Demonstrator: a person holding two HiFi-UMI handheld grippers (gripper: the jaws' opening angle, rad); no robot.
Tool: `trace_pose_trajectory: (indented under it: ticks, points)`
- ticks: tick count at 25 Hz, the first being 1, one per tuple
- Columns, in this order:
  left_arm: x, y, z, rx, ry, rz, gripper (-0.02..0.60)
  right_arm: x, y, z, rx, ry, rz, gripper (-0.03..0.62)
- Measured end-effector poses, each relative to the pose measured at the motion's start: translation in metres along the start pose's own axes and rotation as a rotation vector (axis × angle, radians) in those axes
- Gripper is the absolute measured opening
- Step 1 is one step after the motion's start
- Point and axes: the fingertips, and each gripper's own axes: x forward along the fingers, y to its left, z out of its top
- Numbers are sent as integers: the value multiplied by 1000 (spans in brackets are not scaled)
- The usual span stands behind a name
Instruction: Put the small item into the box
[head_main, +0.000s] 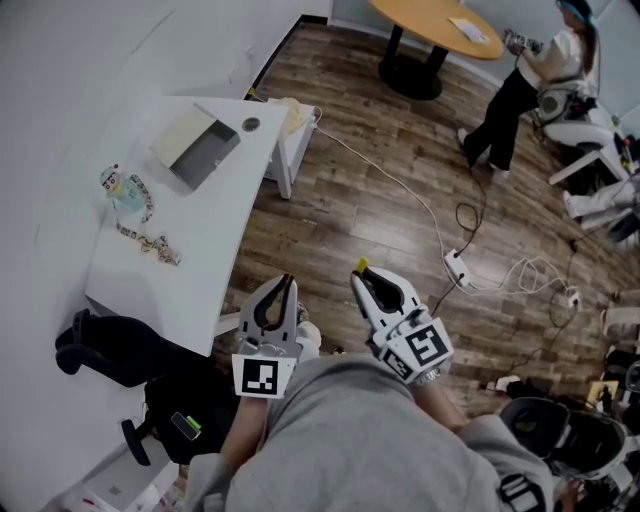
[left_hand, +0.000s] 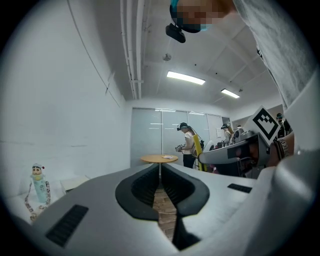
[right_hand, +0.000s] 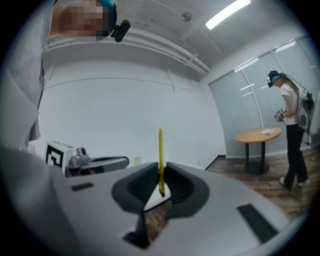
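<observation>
An open box with a grey inside and a beige lid lies at the far end of the white table. My right gripper is shut on a thin yellow item that stands upright between its jaws, its tip poking out in the head view. My left gripper is shut with nothing in it; its jaws meet at the tips. Both grippers hang close to my body over the wooden floor, to the right of the table's near end and well short of the box.
A small toy figure with a patterned strap lies on the table's left side, also in the left gripper view. A person stands by a round wooden table. Cables and a power strip cross the floor. A black chair sits beside the table.
</observation>
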Motion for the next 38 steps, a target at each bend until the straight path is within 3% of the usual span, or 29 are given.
trace_pose_trajectory:
  ticks: [15,29,38]
  points:
    - [42,90,9,25,-20,-17,44,99,7,14,4,-18,2,69]
    - [32,133,6,1,-23,60,44,139,25,13,-10,22,62,69]
    - [27,165,0,-2,-19,167,44,175,31,11,-23,43,154,69]
